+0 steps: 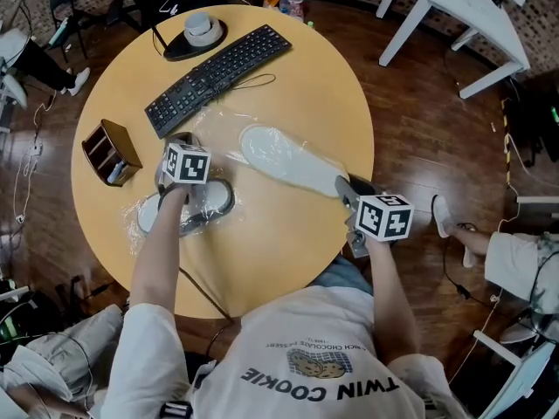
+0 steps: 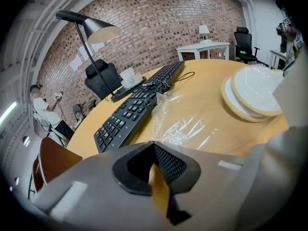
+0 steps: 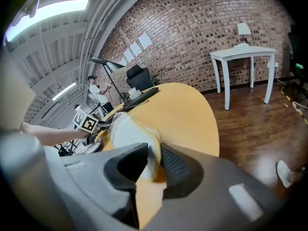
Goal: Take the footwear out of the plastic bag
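Note:
A pale flat slipper lies across the middle of the round table, with clear film still glinting over it. My right gripper is shut on its near end. In the right gripper view the cream edge of the slipper sits pinched between the black pads. The clear plastic bag spreads from the tips of my left gripper, whose jaws meet on its film. Under my left gripper lies a second slipper with a dark strap, amid crinkled plastic.
A black keyboard and a lamp base with a cup stand at the table's far side. A brown organiser box sits at the left edge. A white table stands on the wood floor to the right.

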Motion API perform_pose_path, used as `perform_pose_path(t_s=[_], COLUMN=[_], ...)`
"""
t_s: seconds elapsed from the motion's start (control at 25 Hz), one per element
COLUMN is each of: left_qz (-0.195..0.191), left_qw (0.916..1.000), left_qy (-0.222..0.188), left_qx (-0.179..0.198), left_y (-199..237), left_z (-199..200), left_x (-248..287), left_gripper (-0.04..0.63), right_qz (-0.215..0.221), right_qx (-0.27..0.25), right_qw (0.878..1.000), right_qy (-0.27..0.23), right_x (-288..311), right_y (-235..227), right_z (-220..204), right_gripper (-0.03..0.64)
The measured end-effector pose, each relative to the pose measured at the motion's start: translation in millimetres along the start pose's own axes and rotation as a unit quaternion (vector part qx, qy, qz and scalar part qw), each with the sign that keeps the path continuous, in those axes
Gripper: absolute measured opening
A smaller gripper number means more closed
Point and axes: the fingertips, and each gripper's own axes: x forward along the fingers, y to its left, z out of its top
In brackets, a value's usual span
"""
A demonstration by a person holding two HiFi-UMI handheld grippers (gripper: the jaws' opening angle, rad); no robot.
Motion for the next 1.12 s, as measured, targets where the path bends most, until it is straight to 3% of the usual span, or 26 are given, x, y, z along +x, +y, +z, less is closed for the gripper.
perform_pose_path(t_s=[0.6,0.8,1.12], left_qz=[0.001,-0.039,-0.101], left_qw=[1.0,0.9976,0.9895], left_qy=[-0.009,-0.055,-0.102], left_qx=[-0.003,-0.017,0.017], left_y=[-5,-35,-102], left_z=[5,27,50], left_x=[-12,-38,-64], left_gripper=[0.003,0.003,0.003], right_qz=[0.003,0.008,0.018], right_qx=[-0.006,-0.007,-0.003], right_qw=[1.0,1.0,1.0], right_qy=[0.006,0.008,0.01], right_x=[-3,-3,-3], right_y=[-7,-8,-7], right_z=[1,3,3], right_gripper=[0.087,0.087,0.087])
